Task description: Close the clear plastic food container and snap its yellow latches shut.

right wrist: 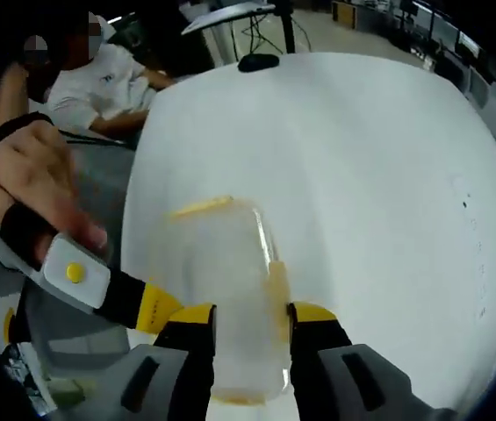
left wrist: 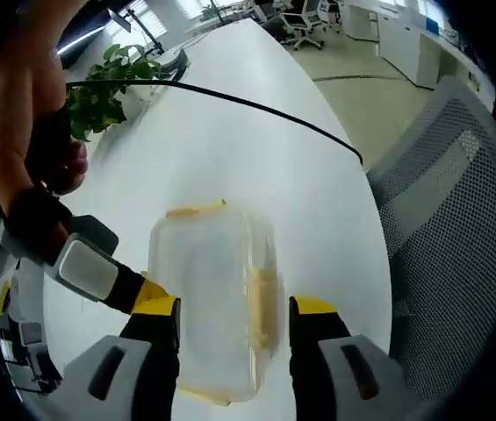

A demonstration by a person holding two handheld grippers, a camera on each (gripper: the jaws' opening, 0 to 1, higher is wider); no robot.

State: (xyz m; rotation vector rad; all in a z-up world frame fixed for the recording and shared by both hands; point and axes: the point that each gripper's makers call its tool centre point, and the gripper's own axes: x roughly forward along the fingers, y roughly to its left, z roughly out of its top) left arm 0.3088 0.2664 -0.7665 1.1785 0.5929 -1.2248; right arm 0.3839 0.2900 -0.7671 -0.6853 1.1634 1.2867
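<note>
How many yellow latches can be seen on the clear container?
3: the far latch on the container, the right-side latch, and the near latch by the jaws. A left-side one may be hidden.

White table (left wrist: 256, 132), grey mesh chair (left wrist: 445, 219), potted plant (left wrist: 103, 88), office desks (left wrist: 406, 35) beyond.

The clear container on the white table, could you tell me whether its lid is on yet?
On: the lid covers the clear container, with yellow latches at its edges. Whether those latches are snapped, I cannot tell.
</note>
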